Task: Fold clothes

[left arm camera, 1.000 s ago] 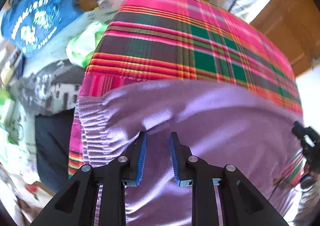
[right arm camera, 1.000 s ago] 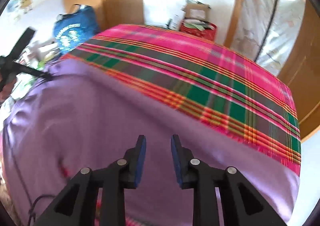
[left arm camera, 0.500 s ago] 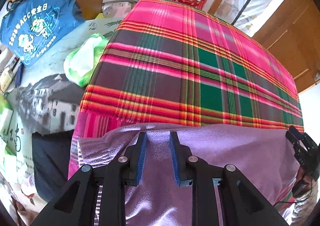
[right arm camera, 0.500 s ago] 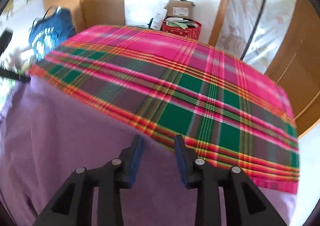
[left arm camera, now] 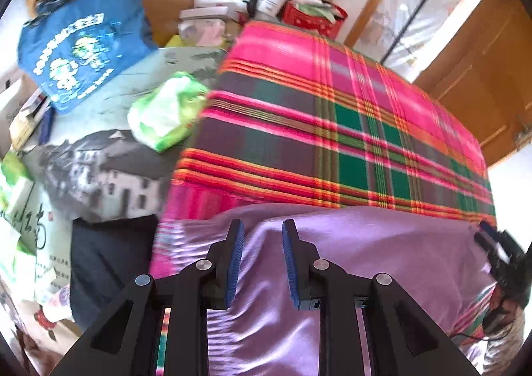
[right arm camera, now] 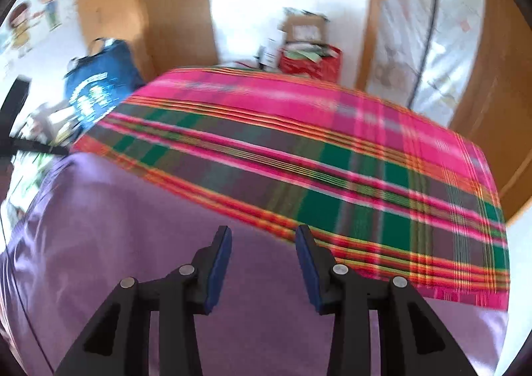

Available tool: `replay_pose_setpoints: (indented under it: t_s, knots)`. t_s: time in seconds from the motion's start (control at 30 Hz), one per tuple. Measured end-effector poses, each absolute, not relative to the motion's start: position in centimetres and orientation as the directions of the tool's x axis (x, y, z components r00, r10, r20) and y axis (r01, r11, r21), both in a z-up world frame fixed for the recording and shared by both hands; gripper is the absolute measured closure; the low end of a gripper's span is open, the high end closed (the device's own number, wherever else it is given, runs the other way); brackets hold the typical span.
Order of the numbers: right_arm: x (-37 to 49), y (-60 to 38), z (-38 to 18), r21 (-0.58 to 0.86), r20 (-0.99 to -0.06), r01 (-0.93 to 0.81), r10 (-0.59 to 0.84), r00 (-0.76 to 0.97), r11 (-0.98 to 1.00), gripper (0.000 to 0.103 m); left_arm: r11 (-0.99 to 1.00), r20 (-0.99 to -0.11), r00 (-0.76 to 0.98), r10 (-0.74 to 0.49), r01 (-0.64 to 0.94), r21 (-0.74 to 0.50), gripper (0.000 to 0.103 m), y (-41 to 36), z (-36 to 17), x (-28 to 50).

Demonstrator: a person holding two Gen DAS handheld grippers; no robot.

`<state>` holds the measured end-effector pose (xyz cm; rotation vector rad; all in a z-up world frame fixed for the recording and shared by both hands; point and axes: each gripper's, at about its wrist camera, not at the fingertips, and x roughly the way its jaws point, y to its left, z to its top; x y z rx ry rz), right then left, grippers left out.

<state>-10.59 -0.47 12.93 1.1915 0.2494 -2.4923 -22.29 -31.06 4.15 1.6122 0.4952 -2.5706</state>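
Lilac cloth, a soft garment (left arm camera: 349, 259), lies across the near edge of a plaid blanket (left arm camera: 332, 129) and fills the lower part of both wrist views. Its long axis runs left to right across each frame, with a gathered, ribbed band at the lower left of the left view.

In the left view the left gripper (left arm camera: 262, 263) points steeply down at the garment, close to that left end. Its 2 blue pads stand a narrow gap apart. Purple fabric shows between them, but blur hides whether a fold is pinched there or the cloth merely lies beneath, so I cannot tell if it holds anything.

In the right view the right gripper (right arm camera: 262, 263) also tilts down over the cloth, near the line where the garment's far edge meets the plaid. Its jaws are opening, about half wide, and nothing sits between the pads; the fabric lies flat below them.

Judging by this, each hand is nearest its own end of the garment, so the next fold would likely call for both to take the near or far edge together and carry it across the short way.
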Motion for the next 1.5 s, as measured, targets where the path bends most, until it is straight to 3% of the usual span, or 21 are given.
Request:
replay_pose_setpoints:
  t_s: [0.2, 0.97, 1.5]
  knots:
    - [-10.4, -2.5, 10.7, -0.056, -0.813, 0.434, -0.211, -0.543, -0.899, 0.062, -0.924, -0.901, -0.423, 0.095, 0.300, -0.238, 0.076, -33.8, 3.8, -19.9]
    - [-11.2, -2.7, 9.9, -0.052, -0.819, 0.375, -0.175, -0.546, -0.926, 0.060, -0.829, -0.859, -0.403, 0.315, 0.325, -0.456, 0.076, -34.6, 0.7, -18.5]
    - [-11.2, -2.9, 9.7, -0.051, -0.814, 0.346, -0.162, -0.558, -0.937, 0.060, -0.591, -0.657, -0.527, 0.539, 0.319, -0.741, 0.076, -36.7, -1.1, -17.5]
